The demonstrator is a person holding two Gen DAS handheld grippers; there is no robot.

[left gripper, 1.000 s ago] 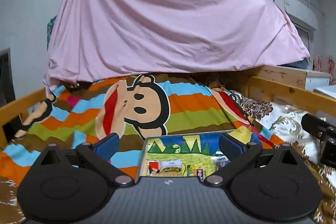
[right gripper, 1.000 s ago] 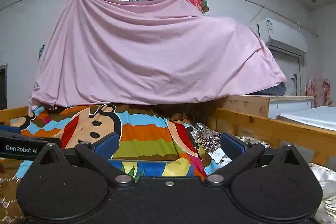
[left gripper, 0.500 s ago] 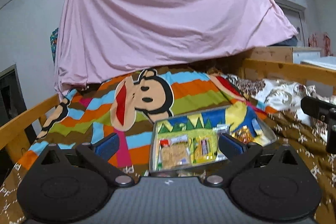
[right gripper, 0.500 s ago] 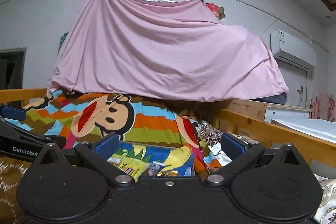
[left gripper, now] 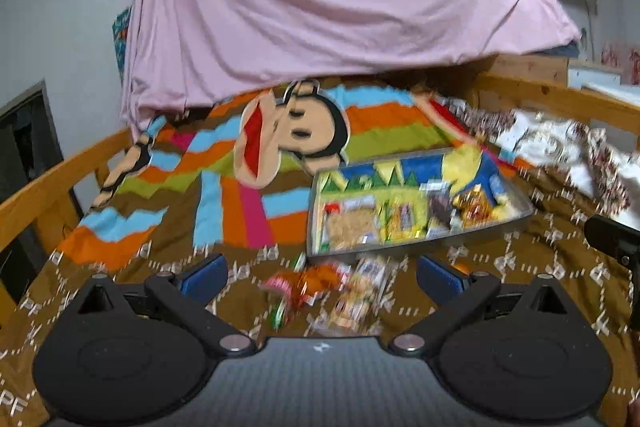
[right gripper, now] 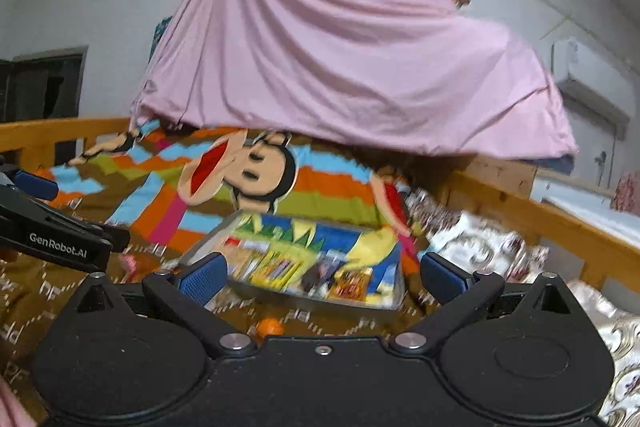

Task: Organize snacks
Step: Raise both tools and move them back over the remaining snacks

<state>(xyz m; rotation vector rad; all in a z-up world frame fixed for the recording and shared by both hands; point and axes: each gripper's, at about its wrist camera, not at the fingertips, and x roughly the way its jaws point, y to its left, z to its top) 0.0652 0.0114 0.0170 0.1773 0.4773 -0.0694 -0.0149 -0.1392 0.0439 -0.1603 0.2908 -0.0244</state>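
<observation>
A shallow metal tray (left gripper: 516, 223) with a cartoon-printed bottom lies on the bed and holds several snack packets (left gripper: 352, 227). The same tray (right gripper: 390, 301) shows in the right wrist view. Loose snack packets (left gripper: 332, 291) lie on the brown blanket just in front of the tray, between my left gripper's (left gripper: 320, 277) open fingers. My right gripper (right gripper: 322, 275) is open too, hovering before the tray with nothing held. A small orange snack (right gripper: 269, 327) lies on the blanket under it. Both views are blurred.
The bed has wooden rails (left gripper: 48, 183) on the left and right (right gripper: 560, 223). A striped monkey-print blanket (left gripper: 296, 131) lies behind the tray. A pink sheet (left gripper: 328, 7) hangs at the back. The other gripper (right gripper: 52, 239) shows at the left of the right wrist view.
Both grippers have tilted downward and risen, so the tray and the loose packets in front of it came into view. Both stay open.
</observation>
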